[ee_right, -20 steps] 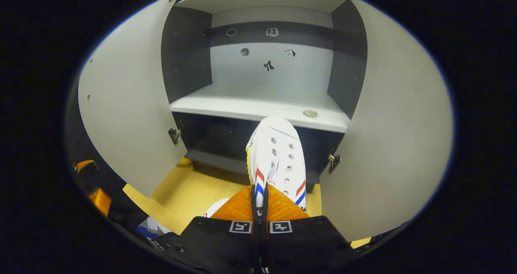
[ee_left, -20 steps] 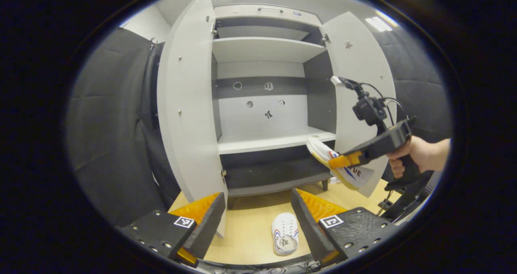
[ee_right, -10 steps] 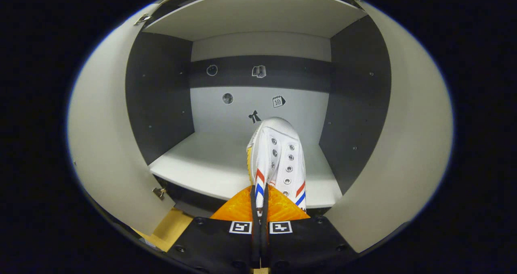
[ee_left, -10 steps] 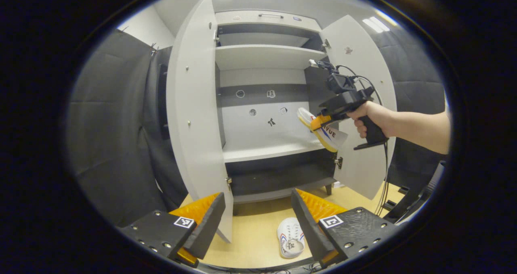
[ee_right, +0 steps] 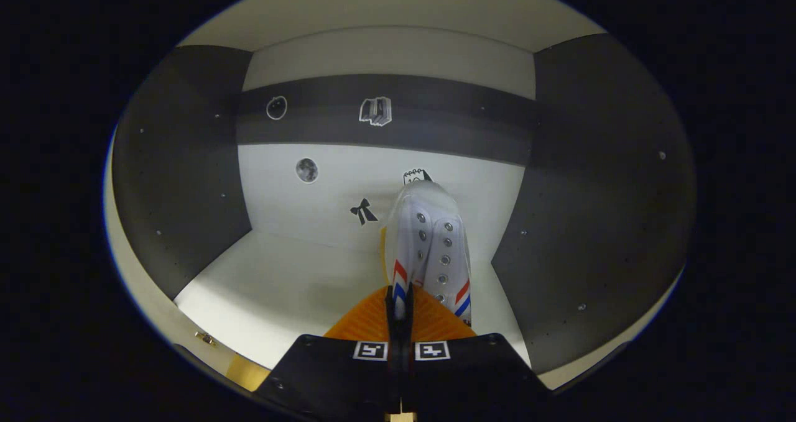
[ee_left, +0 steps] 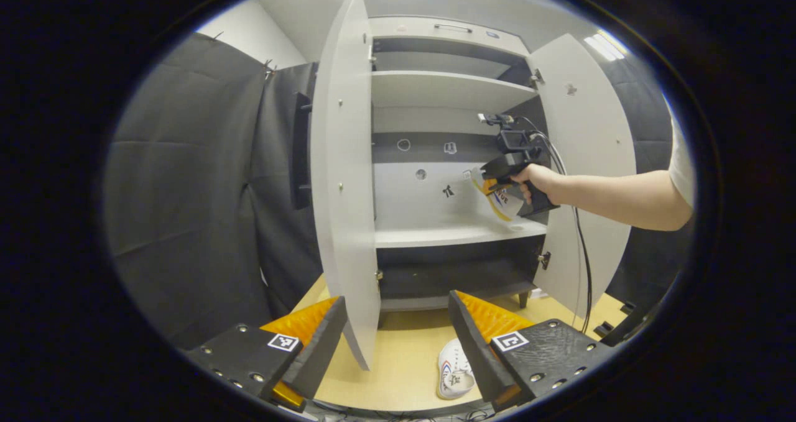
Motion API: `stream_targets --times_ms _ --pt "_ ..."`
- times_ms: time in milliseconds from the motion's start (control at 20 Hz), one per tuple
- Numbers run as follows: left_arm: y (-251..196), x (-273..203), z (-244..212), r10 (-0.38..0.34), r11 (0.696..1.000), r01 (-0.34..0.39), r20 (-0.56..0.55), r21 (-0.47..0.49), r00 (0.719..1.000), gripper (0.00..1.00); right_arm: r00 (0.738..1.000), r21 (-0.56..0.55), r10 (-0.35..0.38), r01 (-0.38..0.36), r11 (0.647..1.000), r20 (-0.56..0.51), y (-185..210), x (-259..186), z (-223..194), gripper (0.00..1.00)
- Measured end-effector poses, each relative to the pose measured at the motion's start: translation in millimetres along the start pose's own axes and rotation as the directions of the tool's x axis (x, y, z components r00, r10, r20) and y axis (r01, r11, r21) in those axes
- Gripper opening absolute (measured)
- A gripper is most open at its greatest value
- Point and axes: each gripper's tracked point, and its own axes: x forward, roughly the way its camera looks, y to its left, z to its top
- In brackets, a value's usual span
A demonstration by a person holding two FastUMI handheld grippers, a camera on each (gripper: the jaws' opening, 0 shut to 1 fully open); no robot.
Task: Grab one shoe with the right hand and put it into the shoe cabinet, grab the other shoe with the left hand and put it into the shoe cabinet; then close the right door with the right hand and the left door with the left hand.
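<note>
My right gripper (ee_right: 398,298) is shut on the side of a white shoe (ee_right: 429,242) with red and blue stripes, holding it inside the cabinet's middle compartment above the white shelf (ee_right: 280,285). In the left gripper view that shoe (ee_left: 497,199) and the right gripper (ee_left: 491,183), held by a hand, hover over the middle shelf (ee_left: 435,234) at its right side. The second white shoe (ee_left: 456,375) lies on the wooden floor in front of the cabinet, just left of my left gripper's right finger. My left gripper (ee_left: 398,341) stands open and low. Both cabinet doors, the left door (ee_left: 342,173) and the right door (ee_left: 591,161), stand open.
The grey and white cabinet has an upper shelf (ee_left: 444,89) and a dark lower compartment (ee_left: 457,270). Small stickers dot the back panel (ee_right: 373,186). Black cloth (ee_left: 186,192) hangs at the left. A cable (ee_left: 581,254) trails down from the right gripper.
The right gripper has carried its shoe forward, deeper into the middle compartment. The left gripper's view has shifted, so the cabinet and floor shoe sit more to the right.
</note>
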Motion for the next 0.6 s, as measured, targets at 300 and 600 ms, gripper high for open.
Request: stream_targets --times_ms 300,600 --pt "18.7 2.7 10.4 0.078 0.997 -0.077 0.026 -0.020 0.997 0.97 0.993 0.066 0.000 0.008 0.998 -0.114 8.7 36.1 -20.4 0.00" --pt "30.6 -2.9 10.0 0.107 0.992 -0.105 0.031 -0.076 0.994 0.94 0.984 0.128 -0.009 0.032 0.991 -0.177 9.7 48.0 -27.3 0.03"
